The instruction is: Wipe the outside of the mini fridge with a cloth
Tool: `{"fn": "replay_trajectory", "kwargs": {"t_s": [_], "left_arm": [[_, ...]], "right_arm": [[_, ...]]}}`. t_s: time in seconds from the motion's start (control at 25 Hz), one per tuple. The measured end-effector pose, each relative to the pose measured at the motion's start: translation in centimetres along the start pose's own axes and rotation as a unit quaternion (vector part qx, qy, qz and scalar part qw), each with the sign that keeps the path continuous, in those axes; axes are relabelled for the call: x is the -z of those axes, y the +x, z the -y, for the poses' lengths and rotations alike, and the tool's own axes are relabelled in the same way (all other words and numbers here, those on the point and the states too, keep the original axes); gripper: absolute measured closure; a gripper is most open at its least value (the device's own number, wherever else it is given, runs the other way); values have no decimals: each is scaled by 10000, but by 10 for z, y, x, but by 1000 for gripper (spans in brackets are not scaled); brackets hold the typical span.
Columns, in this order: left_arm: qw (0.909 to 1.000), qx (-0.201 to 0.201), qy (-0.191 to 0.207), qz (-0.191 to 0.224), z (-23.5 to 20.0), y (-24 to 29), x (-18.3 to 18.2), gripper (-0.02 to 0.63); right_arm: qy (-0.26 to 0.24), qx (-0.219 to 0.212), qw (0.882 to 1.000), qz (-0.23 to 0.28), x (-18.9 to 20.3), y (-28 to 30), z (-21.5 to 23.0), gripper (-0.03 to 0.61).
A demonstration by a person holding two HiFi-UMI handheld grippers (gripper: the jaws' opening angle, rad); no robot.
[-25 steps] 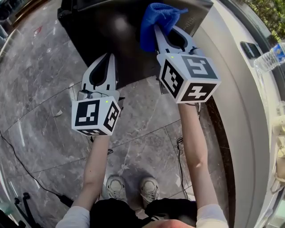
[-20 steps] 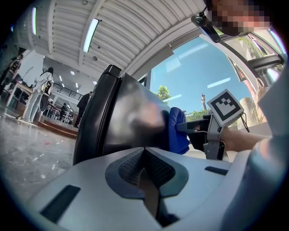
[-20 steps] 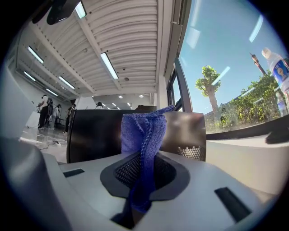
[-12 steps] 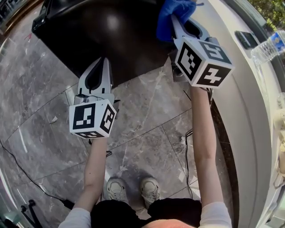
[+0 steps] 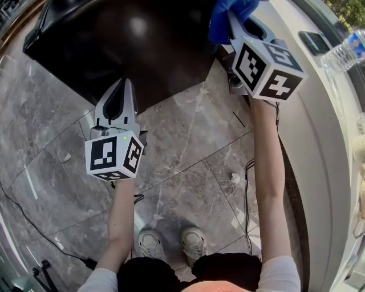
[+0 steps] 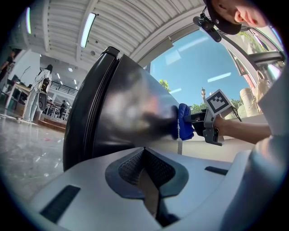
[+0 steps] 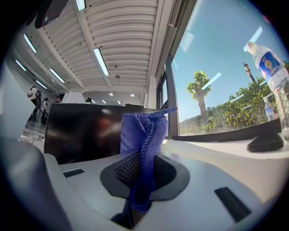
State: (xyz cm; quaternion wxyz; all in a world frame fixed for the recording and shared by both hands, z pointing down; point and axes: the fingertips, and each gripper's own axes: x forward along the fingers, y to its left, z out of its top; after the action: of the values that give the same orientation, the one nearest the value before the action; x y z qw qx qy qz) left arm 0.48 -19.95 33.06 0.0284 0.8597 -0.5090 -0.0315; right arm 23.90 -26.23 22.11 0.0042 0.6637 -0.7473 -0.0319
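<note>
left gripper [image 5: 122, 85], nearer, hung at the front edge of the black mini fridge [image 5: 131, 45], the left arm bent and its jaws pressed together on nothing. farther off, the right arm reached almost straight. the right gripper [image 5: 232, 20] pinched the blue cloth [image 5: 225, 17] in its jaws against the fridge's glossy surface near the right edge. over the last second the cloth had travelled away from the person, so a wiping stroke appeared under way.

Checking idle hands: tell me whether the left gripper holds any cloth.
No, the left gripper is shut on nothing; the blue cloth is in the right gripper.
</note>
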Motion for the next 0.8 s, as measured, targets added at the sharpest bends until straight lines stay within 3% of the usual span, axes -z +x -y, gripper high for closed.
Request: {"fn": "replay_trajectory", "kwargs": {"t_s": [0.6, 0.8], "left_arm": [[10000, -6, 60, -70, 2, 5, 8, 609], [10000, -52, 18, -25, -4, -1, 4, 609]], "right_arm": [[-80, 852, 9963, -97, 4, 5, 62, 517], [148, 947, 9954, -52, 7, -10, 63, 517]]}}
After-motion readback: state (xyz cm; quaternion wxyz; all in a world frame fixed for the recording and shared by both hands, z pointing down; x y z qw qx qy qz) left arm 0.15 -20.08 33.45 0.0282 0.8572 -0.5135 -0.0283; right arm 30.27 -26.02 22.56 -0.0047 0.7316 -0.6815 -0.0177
